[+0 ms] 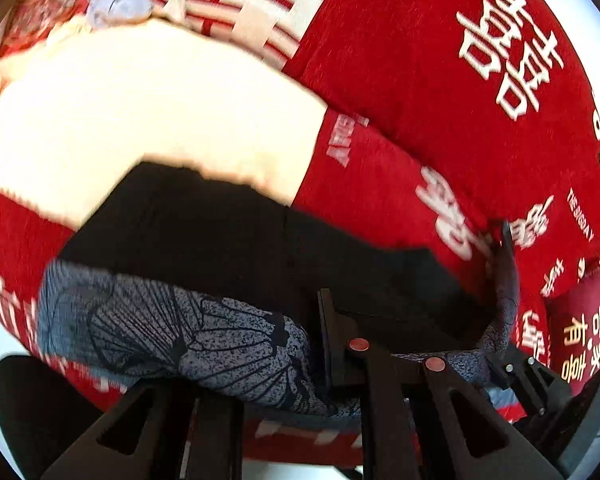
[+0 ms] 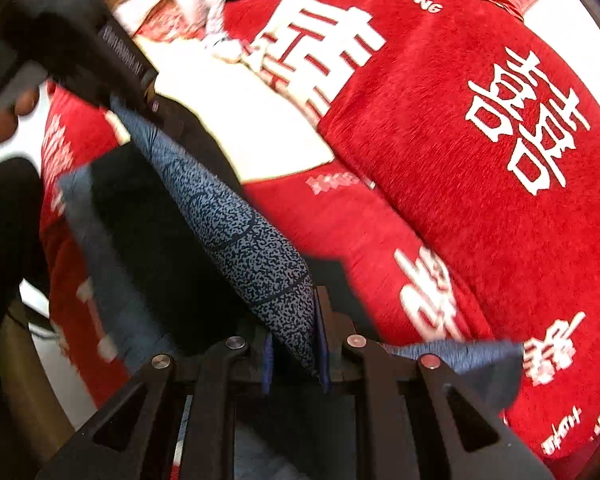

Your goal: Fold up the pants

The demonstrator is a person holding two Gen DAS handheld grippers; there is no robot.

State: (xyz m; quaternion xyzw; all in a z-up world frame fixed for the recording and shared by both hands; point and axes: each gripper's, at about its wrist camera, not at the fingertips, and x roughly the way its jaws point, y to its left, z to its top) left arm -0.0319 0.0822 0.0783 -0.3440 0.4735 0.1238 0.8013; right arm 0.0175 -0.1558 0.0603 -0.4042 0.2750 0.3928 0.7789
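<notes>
Both grippers clamp pants edge (taut); red blanket beyond.

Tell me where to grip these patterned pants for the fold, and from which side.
Grip the speckled pants at the outer corners of the raised edge, one gripper per corner, coming from the near side. Both the right gripper and left gripper already pinch that edge, and the cloth hangs taut between them.
</notes>
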